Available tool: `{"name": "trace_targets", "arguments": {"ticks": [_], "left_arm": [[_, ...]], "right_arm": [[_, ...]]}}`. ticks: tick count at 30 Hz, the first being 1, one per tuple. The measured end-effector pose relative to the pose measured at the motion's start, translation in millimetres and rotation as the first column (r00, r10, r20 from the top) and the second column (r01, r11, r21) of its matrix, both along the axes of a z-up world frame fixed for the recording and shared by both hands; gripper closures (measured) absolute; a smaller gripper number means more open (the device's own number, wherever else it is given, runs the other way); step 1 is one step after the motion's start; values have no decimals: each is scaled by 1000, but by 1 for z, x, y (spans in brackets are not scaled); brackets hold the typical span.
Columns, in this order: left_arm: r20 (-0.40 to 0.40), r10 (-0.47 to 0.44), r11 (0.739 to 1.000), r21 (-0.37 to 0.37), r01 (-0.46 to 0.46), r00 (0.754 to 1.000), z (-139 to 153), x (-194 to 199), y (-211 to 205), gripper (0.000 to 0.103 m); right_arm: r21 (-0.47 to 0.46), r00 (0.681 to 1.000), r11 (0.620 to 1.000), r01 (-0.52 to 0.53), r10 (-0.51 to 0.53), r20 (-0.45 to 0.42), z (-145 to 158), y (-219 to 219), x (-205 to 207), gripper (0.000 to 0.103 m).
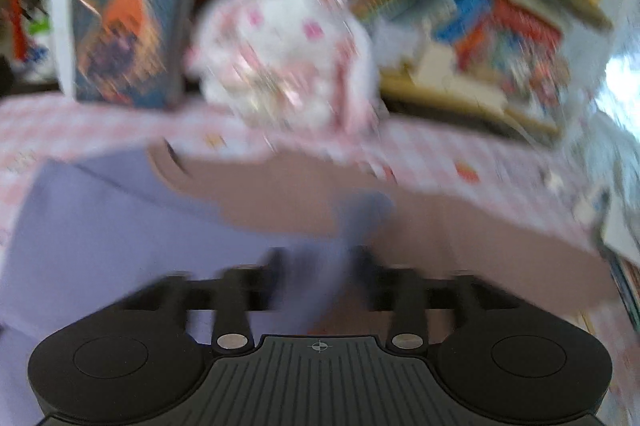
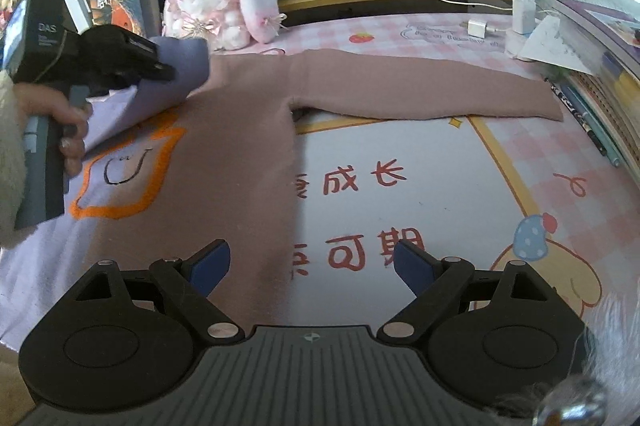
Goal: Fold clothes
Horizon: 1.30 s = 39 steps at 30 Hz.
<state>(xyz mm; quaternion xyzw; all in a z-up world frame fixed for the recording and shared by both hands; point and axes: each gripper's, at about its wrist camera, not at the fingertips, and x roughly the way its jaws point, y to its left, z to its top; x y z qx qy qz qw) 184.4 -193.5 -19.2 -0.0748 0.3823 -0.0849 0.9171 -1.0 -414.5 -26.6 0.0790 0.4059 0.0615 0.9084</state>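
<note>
Two grippers, left gripper (image 2: 160, 65) clenched on lavender sleeve (image 2: 176, 73), right gripper (image 2: 310, 266) fingers released above sweater (image 2: 240, 145).

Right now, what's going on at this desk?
A person is folding a sweater spread flat on the desk mat. The left hand-held gripper is shut on the lilac sleeve, lifting it over the body; its own view is motion-blurred. The right hand-held gripper hovers open near the hem, holding nothing. The brown sleeve lies outstretched.

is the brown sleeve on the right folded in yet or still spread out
Spread out. In the right wrist view the brown sleeve lies flat and straight across the pink mat, reaching toward the books, not over the body.
</note>
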Motion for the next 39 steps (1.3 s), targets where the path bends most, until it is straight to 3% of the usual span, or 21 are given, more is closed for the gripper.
{"name": "trace_targets", "arguments": {"ticks": [1, 4, 6, 9, 12, 16, 18, 19, 22, 28, 32, 35, 37, 39], "left_arm": [[-18, -34, 999, -5, 34, 999, 0, -4, -4, 36], [35, -137, 990, -17, 137, 990, 10, -34, -4, 31], [61, -142, 990, 2, 142, 988, 18, -56, 11, 31], [76, -54, 998, 39, 51, 996, 26, -84, 51, 31], [56, 101, 990, 89, -106, 993, 26, -110, 101, 32], [34, 297, 942, 153, -298, 954, 19, -155, 168, 34], [15, 344, 929, 144, -342, 939, 13, -168, 192, 35], [4, 358, 925, 137, -355, 934, 10, -172, 201, 35], [-40, 351, 930, 132, -343, 936, 1, -173, 215, 49], [-67, 277, 960, 64, -273, 958, -14, -163, 224, 68], [-77, 215, 977, 9, -215, 974, -17, -156, 222, 98], [-87, 226, 972, -40, -230, 970, -19, -152, 232, 99], [-80, 245, 967, -55, -250, 966, -20, -152, 242, 99], [-75, 256, 964, -58, -261, 964, -19, -149, 250, 99]], "right_arm": [[2, 1000, 1000, -3, 3, -2, -1, 0, 1, 15], [11, 1000, 1000, -21, 21, -6, -2, 2, 5, 15], [21, 999, 999, -39, 40, -12, -4, 6, 9, 15], [34, 998, 997, -65, 66, -25, -7, 13, 14, 15], [46, 996, 996, -77, 79, -45, -10, 21, 18, 15], [44, 996, 997, -56, 58, -65, -11, 29, 18, 17], [36, 997, 999, -36, 39, -71, -10, 33, 16, 19], [30, 997, 999, -24, 26, -73, -10, 35, 15, 25], [7, 996, 999, 39, -38, -84, -8, 35, 10, 46], [-34, 988, 993, 116, -119, -98, -5, 40, -5, 56], [-40, 980, 984, 174, -177, -96, -5, 43, -12, 62], [-35, 973, 978, 207, -209, -93, -5, 45, -16, 67], [-6, 974, 979, 206, -205, -98, -5, 47, -16, 83], [-9, 977, 982, 187, -187, -97, -4, 55, -15, 85]]}}
